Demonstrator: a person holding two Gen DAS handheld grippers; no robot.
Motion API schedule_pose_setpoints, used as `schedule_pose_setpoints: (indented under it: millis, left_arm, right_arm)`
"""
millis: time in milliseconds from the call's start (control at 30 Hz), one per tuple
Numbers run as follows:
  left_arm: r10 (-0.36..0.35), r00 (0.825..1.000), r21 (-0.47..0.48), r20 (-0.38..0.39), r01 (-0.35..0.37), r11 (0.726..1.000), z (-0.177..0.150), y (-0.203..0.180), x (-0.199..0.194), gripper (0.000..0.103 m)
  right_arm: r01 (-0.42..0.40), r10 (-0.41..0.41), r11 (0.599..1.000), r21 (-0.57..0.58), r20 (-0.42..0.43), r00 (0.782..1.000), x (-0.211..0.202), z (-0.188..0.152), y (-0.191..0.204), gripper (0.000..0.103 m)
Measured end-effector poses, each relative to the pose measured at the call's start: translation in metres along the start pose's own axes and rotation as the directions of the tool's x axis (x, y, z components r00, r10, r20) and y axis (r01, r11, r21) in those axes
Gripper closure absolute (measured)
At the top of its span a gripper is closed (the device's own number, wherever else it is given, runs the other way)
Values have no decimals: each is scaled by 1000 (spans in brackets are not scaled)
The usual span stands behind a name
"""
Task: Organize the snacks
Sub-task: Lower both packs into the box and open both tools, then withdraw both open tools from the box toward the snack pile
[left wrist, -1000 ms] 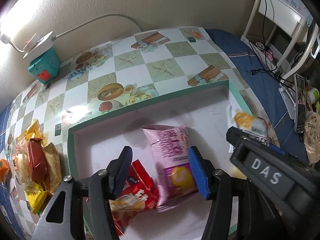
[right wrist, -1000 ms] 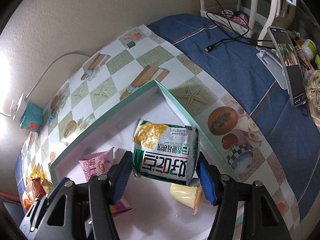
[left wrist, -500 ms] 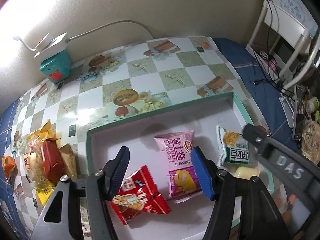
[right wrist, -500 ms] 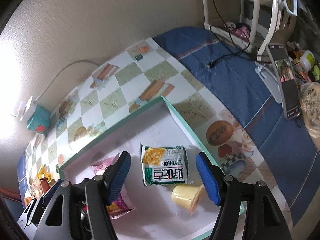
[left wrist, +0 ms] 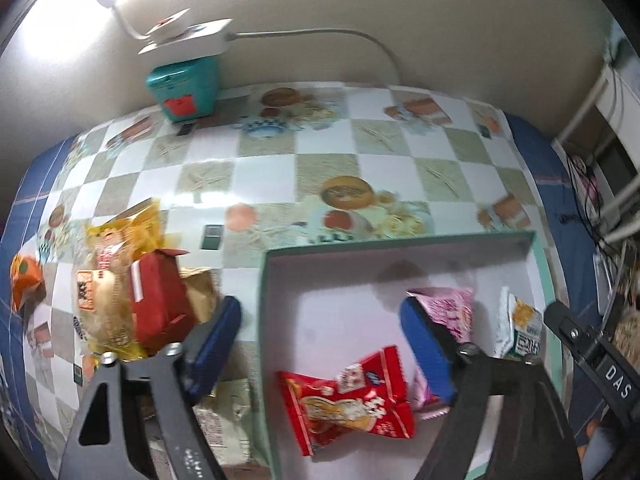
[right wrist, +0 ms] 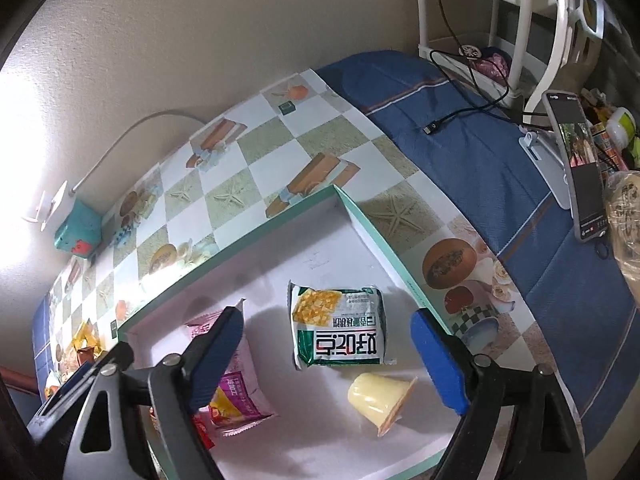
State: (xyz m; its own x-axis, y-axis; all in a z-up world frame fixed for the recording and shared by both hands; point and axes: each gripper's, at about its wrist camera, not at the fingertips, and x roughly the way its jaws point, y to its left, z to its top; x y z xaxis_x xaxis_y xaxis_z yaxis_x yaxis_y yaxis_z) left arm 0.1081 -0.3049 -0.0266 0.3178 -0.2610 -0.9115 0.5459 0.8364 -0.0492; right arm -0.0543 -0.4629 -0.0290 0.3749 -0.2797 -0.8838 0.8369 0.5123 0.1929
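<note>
A green-rimmed white box (left wrist: 262, 320) (right wrist: 360, 216) lies on the checked table. Inside lie a red snack packet (left wrist: 352, 396), a pink packet (left wrist: 448, 312) (right wrist: 236, 396), a green-and-white packet (right wrist: 340, 326) (left wrist: 520, 328) and a yellow jelly cup (right wrist: 380, 398). My left gripper (left wrist: 320, 344) hangs above the box's left wall, its jaws opening and nothing held between them. My right gripper (right wrist: 324, 356) hangs above the green-and-white packet, jaws opening, pads clear of it. A pile of loose snacks (left wrist: 132, 292) lies on the table left of the box, with another pale packet (left wrist: 224, 420) under the left finger.
A teal box (left wrist: 184, 88) with a white power strip on top stands against the wall at the back. An orange packet (left wrist: 24, 280) lies at the far left. On the blue cloth to the right stand a phone on a holder (right wrist: 576, 168), cables and a white rack (right wrist: 500, 8).
Both grippers have let go of their packets, the pink one and the green-and-white one, which now lie in the box. The left gripper has moved left toward the snack pile and opened wider.
</note>
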Motion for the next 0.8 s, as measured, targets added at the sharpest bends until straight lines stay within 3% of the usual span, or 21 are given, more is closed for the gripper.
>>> schedule_pose_setpoints:
  millis: [67,133,200,267,800]
  left_arm:
    - [12,1000,-13,8,-12,1000,2,7,-2,18]
    - [34,999,-24,18,-33,999,2,12,-4,18]
    - [42,999,-43,25,-41,998,3,17,-5,17]
    - [35,999,-67,27,-33,997,3,23,-6,8]
    - [44,997,-129,67,-35,991,6,54,-27,8]
  right_arm:
    - [3,-3,1000,-9,2,1000,0,-1,2,11]
    - [3,-3,1000,-14,0,1000,1,-2,4,0]
    - [0,0,1000,-20,-1,1000,1,-2,5,0]
    - [-5,5,1000,-26,-1,1000,1,-3,6,0]
    - [-12,13,997,-76,16,1000,-13,-7,22,0]
